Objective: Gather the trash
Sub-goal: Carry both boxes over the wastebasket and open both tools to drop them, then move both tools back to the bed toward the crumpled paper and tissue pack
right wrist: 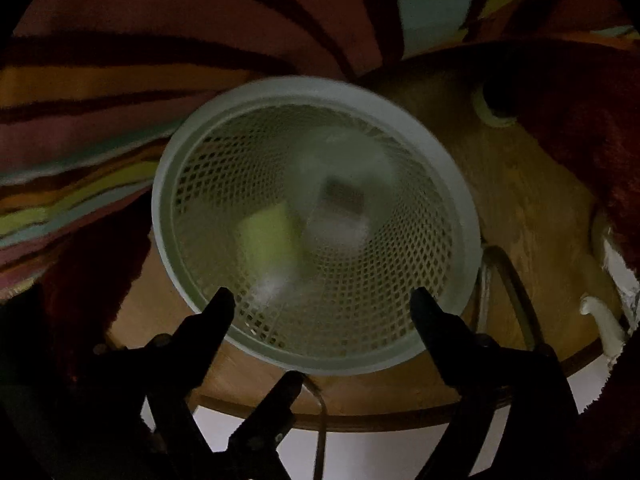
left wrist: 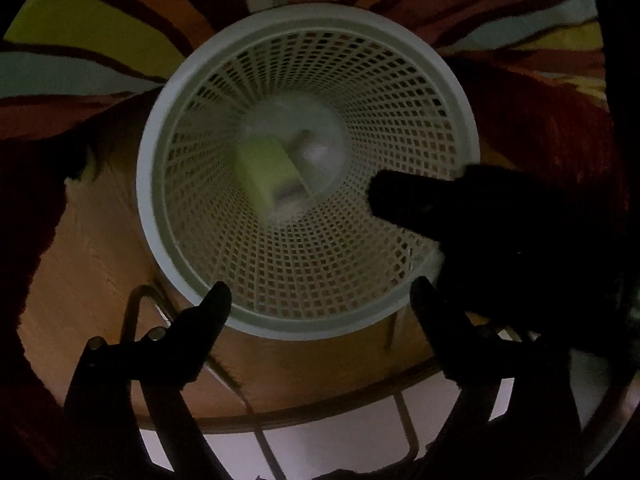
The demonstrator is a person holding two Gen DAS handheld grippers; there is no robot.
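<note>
A white mesh wastebasket (left wrist: 320, 20) fills the middle of both wrist views, seen from above. A yellow-green piece of trash (left wrist: 264, 168) and a blurred whitish piece (left wrist: 316, 152) lie at its bottom. My left gripper (left wrist: 320, 296) hangs open over the basket's near rim with nothing between its fingers. In the right wrist view the basket (right wrist: 312, 92) holds the same yellow-green piece (right wrist: 268, 236) and a pale piece (right wrist: 340, 212), both blurred. My right gripper (right wrist: 324, 300) is open and empty over the near rim. Its dark finger (left wrist: 400, 196) reaches over the basket in the left wrist view.
The basket sits by a round wooden surface (left wrist: 92, 264) with a thin metal frame (left wrist: 132, 312) and pale floor (left wrist: 340, 440) below its edge. A bright striped rug (left wrist: 80, 28) lies beyond. Dark red fuzzy fabric (right wrist: 580, 140) borders the right side, with a white object (right wrist: 604, 328) near it.
</note>
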